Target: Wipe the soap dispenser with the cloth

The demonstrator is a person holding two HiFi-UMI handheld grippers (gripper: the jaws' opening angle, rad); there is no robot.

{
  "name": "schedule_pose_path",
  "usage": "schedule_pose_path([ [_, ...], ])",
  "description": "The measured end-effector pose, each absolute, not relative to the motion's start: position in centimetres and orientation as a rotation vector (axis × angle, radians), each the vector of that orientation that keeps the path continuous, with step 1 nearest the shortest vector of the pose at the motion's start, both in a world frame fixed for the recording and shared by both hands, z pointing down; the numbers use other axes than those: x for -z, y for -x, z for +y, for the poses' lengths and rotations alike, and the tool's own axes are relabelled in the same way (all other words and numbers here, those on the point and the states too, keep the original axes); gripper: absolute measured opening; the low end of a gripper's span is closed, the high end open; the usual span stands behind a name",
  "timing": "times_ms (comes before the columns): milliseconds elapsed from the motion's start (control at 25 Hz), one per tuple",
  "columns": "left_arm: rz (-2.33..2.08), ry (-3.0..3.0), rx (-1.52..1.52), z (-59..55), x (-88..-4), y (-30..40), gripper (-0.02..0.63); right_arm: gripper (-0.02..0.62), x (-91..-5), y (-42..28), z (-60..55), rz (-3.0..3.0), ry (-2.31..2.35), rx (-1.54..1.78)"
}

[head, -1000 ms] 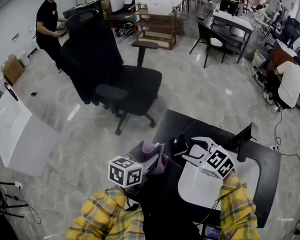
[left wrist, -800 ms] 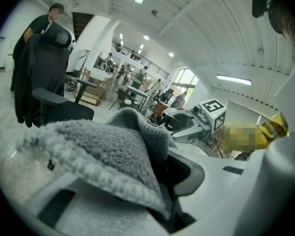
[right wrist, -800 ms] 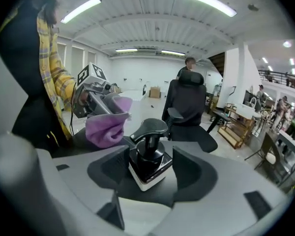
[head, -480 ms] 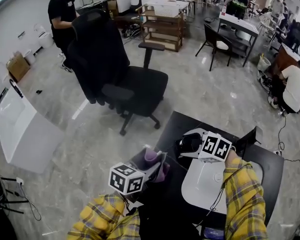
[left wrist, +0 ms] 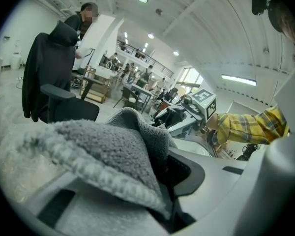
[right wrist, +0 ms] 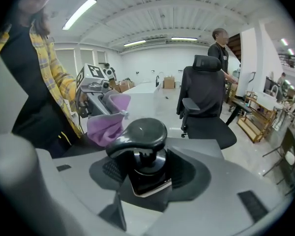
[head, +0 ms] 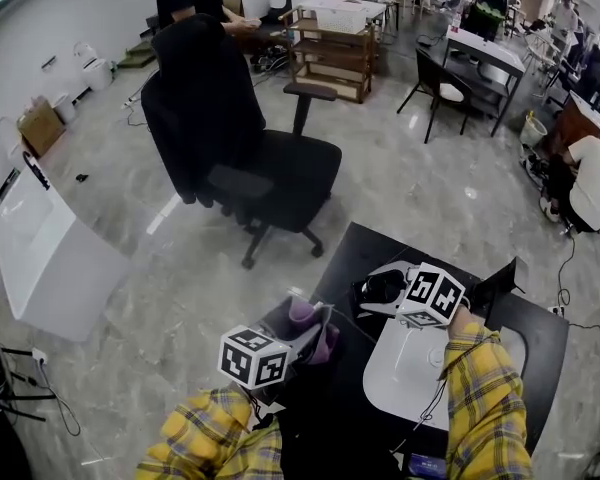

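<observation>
Two grips: the left gripper clamps the cloth, lower centre; the right gripper has just been closing around the soap dispenser. If that hold is loose, wiping could tip it.

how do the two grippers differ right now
Left gripper holds the cloth; right gripper holds the dispenser, its jaws having just closed further. Left jaws sit nearly together; right jaws stand wide. Both carry marker cubes.
</observation>
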State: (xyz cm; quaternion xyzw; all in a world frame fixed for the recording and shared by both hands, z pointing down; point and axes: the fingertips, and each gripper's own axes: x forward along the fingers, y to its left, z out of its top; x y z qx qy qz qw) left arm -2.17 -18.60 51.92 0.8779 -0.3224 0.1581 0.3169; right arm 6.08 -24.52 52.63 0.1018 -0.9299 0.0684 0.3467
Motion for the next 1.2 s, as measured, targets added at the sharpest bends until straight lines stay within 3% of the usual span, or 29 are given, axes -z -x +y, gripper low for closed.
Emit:
schedule_pose_path([
  [640, -0.879, -2.333, -0.396, -19.8, -51.4, 0.4, 0.078, 0.213, -52.1, -6.6, -25.9, -2.355, -1.128, -0.424],
  [1200, -0.994, -2.272, -0.319, -20.3, -51.3, 1.5, 0.078, 0.215, -52.0, -6.4, -26.8, -2.167, -1.596, -0.534],
])
